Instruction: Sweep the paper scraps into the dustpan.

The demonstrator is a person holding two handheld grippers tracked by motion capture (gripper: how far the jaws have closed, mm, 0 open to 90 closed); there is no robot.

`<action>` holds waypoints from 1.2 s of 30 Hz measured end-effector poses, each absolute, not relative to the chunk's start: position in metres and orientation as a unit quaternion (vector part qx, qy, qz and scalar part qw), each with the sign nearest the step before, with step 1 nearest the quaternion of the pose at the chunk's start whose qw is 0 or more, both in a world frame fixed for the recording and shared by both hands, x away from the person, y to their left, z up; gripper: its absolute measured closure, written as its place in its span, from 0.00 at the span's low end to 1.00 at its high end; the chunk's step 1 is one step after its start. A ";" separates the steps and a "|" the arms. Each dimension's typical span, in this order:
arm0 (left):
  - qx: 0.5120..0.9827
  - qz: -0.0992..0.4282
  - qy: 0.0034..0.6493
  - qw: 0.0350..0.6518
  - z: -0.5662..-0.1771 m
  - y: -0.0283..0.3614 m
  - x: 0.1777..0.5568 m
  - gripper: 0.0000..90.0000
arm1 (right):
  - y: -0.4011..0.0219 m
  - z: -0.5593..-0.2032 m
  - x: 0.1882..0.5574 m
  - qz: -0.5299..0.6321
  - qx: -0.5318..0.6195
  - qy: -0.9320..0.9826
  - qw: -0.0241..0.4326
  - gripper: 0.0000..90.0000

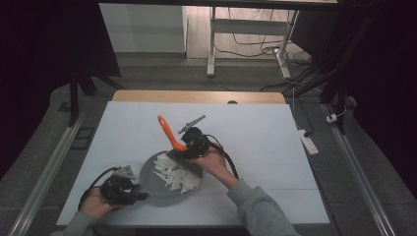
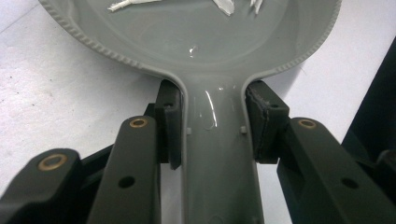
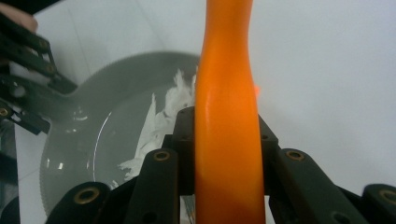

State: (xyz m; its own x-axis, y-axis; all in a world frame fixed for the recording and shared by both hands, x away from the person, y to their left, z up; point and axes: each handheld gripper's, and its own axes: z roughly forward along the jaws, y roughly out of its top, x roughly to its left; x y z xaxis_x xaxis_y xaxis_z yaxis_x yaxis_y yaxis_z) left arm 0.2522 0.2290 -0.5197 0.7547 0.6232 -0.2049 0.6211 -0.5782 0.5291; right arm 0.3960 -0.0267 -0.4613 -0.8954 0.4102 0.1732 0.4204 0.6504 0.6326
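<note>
Standing at the table edge, I see a grey pan sitting on the white table, near the person's side and a bit left of centre. Its short handle points back toward the person's left hand, so the pan's long axis runs roughly left to right across the table, bowl end toward the middle. White torn scraps are piled in the bowl, mostly on its right half.

The left gripper has its jaws closed in on the pan handle, one pad on each side, just behind where the handle meets the rim. Looks like a firm pinch, no gap that I can see.

The right gripper is clamped around an orange-handled tool. The handle stands tilted, its free end up and leaning away to the left, its lower end down at the far right edge of the pan. In the right gripper view the orange handle runs straight up between the jaws, which press on both sides. What's at the tool's working end, I can't really tell, it's a dark bit right by the scraps.
</note>
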 end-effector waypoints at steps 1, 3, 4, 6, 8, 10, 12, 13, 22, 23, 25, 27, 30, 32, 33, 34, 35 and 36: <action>0.888 0.002 0.350 0.297 -0.520 0.229 0.252 0.69 | -0.030 -0.457 0.397 -0.355 -0.234 -0.905 0.001 0.78; 0.888 0.002 0.350 0.297 -0.520 0.229 0.252 0.69 | -0.038 -0.450 0.399 -0.361 -0.243 -0.900 -0.010 0.78; 0.888 0.002 0.350 0.297 -0.520 0.229 0.252 0.69 | -0.042 -0.448 0.401 -0.363 -0.248 -0.898 -0.015 0.78; 0.888 0.002 0.350 0.297 -0.520 0.229 0.252 0.69 | -0.047 -0.447 0.403 -0.362 -0.253 -0.897 -0.029 0.78; 0.888 0.002 0.351 0.297 -0.520 0.229 0.252 0.69 | -0.054 -0.449 0.407 -0.353 -0.264 -0.897 -0.043 0.78; 0.888 0.002 0.351 0.297 -0.520 0.228 0.252 0.69 | -0.058 -0.454 0.412 -0.346 -0.279 -0.894 -0.052 0.78; 0.888 0.002 0.352 0.297 -0.520 0.228 0.252 0.69 | -0.059 -0.460 0.417 -0.341 -0.286 -0.894 -0.057 0.78; 0.888 0.002 0.352 0.297 -0.520 0.227 0.252 0.69 | -0.057 -0.465 0.421 -0.332 -0.295 -0.894 -0.059 0.78; 0.888 0.002 0.351 0.298 -0.520 0.228 0.252 0.69 | -0.025 -0.493 0.423 -0.295 -0.296 -0.908 -0.013 0.78; 0.888 0.002 0.351 0.298 -0.520 0.228 0.252 0.69 | -0.022 -0.492 0.420 -0.295 -0.289 -0.911 -0.007 0.78; 0.888 0.003 0.351 0.298 -0.520 0.227 0.252 0.69 | -0.016 -0.492 0.414 -0.293 -0.277 -0.915 0.001 0.78; 0.888 0.003 0.351 0.297 -0.520 0.227 0.252 0.69 | -0.009 -0.491 0.405 -0.294 -0.264 -0.919 0.006 0.78; 0.888 0.002 0.352 0.297 -0.520 0.227 0.252 0.69 | -0.002 -0.486 0.394 -0.311 -0.251 -0.916 0.036 0.78; 0.887 0.002 0.352 0.298 -0.521 0.227 0.252 0.69 | 0.004 -0.482 0.386 -0.318 -0.235 -0.917 0.047 0.78; 0.887 0.002 0.352 0.298 -0.521 0.227 0.252 0.69 | 0.005 -0.479 0.383 -0.323 -0.225 -0.918 0.050 0.78; 0.887 0.002 0.351 0.298 -0.521 0.228 0.252 0.69 | 0.006 -0.475 0.381 -0.330 -0.222 -0.916 0.049 0.78; 0.888 0.003 0.351 0.297 -0.521 0.228 0.251 0.69 | 0.005 -0.471 0.380 -0.340 -0.215 -0.914 0.045 0.78; 0.888 0.003 0.351 0.297 -0.521 0.228 0.251 0.69 | 0.002 -0.467 0.381 -0.348 -0.215 -0.912 0.038 0.78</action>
State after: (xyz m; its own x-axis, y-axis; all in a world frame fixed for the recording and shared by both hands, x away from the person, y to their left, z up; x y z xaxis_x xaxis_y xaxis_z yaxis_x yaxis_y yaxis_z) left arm 0.2511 0.2276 -0.5207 0.7540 0.6245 -0.2037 0.6214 -0.5776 0.5293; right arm 0.3810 0.0022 -0.4671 -0.9044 0.3657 0.2199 0.4193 0.6652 0.6178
